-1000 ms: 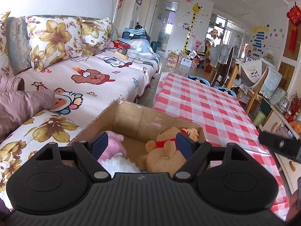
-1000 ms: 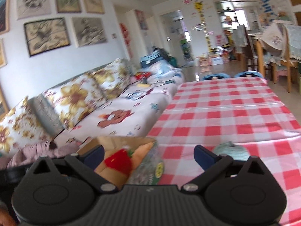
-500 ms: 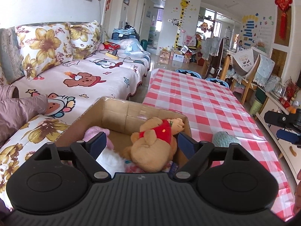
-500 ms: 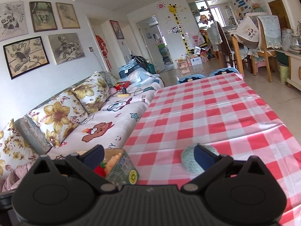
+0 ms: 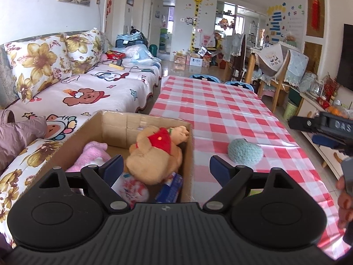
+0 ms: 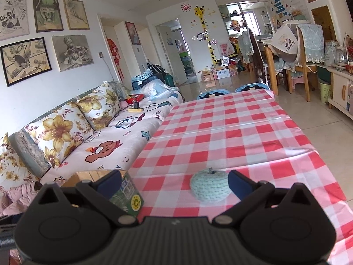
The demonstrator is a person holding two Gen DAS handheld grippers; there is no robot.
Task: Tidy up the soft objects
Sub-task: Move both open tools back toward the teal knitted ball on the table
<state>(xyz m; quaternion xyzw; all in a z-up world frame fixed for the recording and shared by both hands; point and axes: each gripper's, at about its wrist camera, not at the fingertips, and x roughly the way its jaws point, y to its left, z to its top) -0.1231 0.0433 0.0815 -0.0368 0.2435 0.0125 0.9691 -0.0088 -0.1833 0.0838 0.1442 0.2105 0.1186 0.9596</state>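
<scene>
Item: teal knitted plush [image 6: 209, 187], alone on tabletop [image 6: 242, 132]; I judge it light, squashy, non-slip. I'd pinch its flanks. Right gripper [image 6: 174, 182] spread, empty.

1. My left gripper [image 5: 166, 169] has its jaws spread wide, nothing pressed between the pads; they have just been opening.
2. It points forward, tilted somewhat downward.
3. My right gripper [image 6: 174, 183] also stands with jaws apart, gripping nothing, aimed forward and slightly down.
4. In the left view my right hand [image 5: 345, 195] shows at the right edge, holding its gripper.
</scene>
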